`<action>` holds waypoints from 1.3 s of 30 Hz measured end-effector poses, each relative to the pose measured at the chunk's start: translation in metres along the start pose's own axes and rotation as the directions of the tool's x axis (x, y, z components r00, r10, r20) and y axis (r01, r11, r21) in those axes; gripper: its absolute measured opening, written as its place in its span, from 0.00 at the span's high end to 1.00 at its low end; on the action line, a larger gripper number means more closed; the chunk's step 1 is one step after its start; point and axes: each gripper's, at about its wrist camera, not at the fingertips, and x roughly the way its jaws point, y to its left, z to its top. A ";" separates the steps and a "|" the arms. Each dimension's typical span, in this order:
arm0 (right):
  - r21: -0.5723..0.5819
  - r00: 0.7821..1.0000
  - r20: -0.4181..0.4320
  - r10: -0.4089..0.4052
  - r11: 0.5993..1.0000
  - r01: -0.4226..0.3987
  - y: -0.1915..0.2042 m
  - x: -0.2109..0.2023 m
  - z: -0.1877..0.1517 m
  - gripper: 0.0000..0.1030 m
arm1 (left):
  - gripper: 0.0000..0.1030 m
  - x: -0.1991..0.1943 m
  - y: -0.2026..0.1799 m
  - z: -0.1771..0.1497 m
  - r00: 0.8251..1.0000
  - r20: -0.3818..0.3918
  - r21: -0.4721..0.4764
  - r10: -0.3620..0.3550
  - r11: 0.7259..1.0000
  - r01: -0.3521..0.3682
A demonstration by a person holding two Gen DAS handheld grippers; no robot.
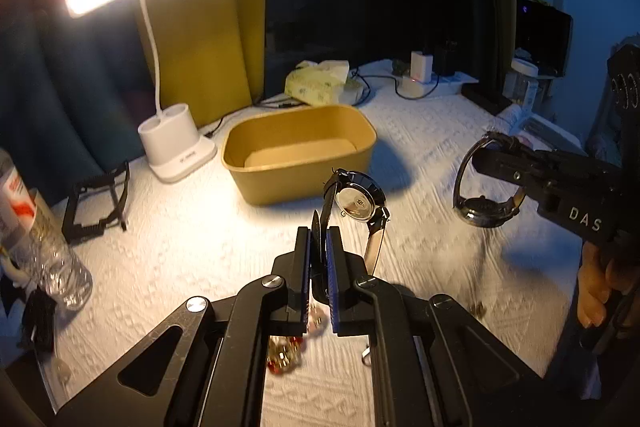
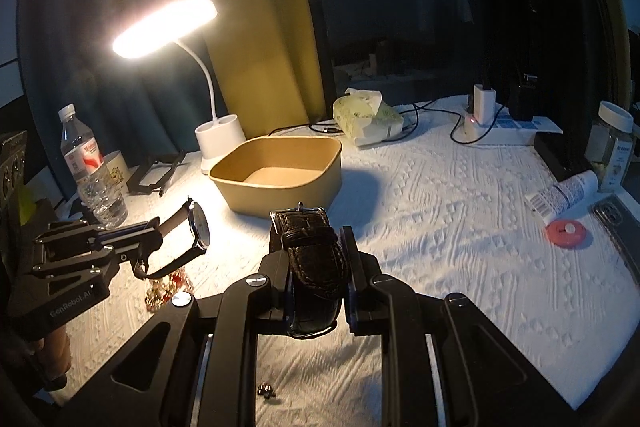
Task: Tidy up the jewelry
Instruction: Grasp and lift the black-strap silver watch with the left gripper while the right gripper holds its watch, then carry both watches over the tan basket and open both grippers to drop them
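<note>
Each gripper carries a watch above the worktop (image 2: 460, 227), both short of the empty tan box (image 1: 300, 155) that sits far-centre beside the lamp (image 1: 176, 143), which is probably where the pieces are meant to go. The left gripper (image 1: 319, 247) has its jaws pinched nearly together on the thin strap of the slim watch (image 1: 358, 201), so the round case stands up just past the jaw tips with its back toward the camera and the other strap end dangles free; gripping by the strap likely keeps the pads off the glass. The right gripper (image 2: 316, 267) has its jaws closed narrowly across the wide band of the black watch (image 2: 310, 259), whose buckled loop hangs from them with the case at the bottom, as the left view shows. Still on the worktop near the left gripper lies a red-and-gold beaded piece (image 2: 168, 287), and a small dark item (image 2: 266, 390), perhaps an earring, lies near the right one. Judging by the empty box, sorting has barely begun, and both watches seem bound for it.
</note>
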 end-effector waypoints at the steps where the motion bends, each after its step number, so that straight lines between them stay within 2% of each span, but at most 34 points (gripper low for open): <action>1: -0.003 1.000 0.001 0.000 1.000 0.000 0.000 0.002 0.002 0.82 | 0.92 0.001 0.001 0.003 1.000 0.006 0.000 -0.001 1.000 0.001; 15: -0.105 0.999 0.045 -0.025 0.994 0.030 0.002 0.037 0.049 0.82 | 0.92 0.029 0.033 0.037 0.998 0.069 -0.034 -0.004 0.999 0.006; 22: -0.120 0.998 0.063 -0.005 0.993 0.012 0.004 0.065 0.071 0.82 | 0.92 0.056 0.048 0.055 0.994 0.109 -0.042 -0.005 0.999 0.009; 25: -0.124 0.998 0.063 0.005 0.992 0.003 0.006 0.080 0.078 0.82 | 0.91 0.072 0.050 0.061 0.995 0.101 -0.043 -0.002 0.999 0.006; 30: -0.127 1.000 0.029 0.006 0.992 -0.003 0.011 0.108 0.080 0.82 | 0.91 0.096 0.059 0.065 0.997 0.074 -0.080 -0.038 0.996 0.044; 35: -0.134 0.999 -0.035 0.000 0.991 -0.005 0.012 0.127 0.077 0.81 | 0.79 0.114 0.072 0.064 0.997 0.021 -0.153 -0.078 0.985 0.080; 36: -0.141 0.999 -0.044 0.012 0.990 -0.018 0.013 0.130 0.075 0.81 | 0.75 0.115 0.074 0.063 0.996 0.021 -0.160 -0.083 0.983 0.086; 38: -0.158 0.999 -0.049 0.020 0.987 -0.028 0.014 0.131 0.073 0.78 | 0.61 0.115 0.076 0.061 0.997 0.021 -0.166 -0.079 0.983 0.081; 39: -0.162 0.998 -0.057 0.017 0.986 -0.026 0.015 0.133 0.072 0.73 | 0.59 0.114 0.077 0.060 0.997 0.022 -0.170 -0.075 0.982 0.078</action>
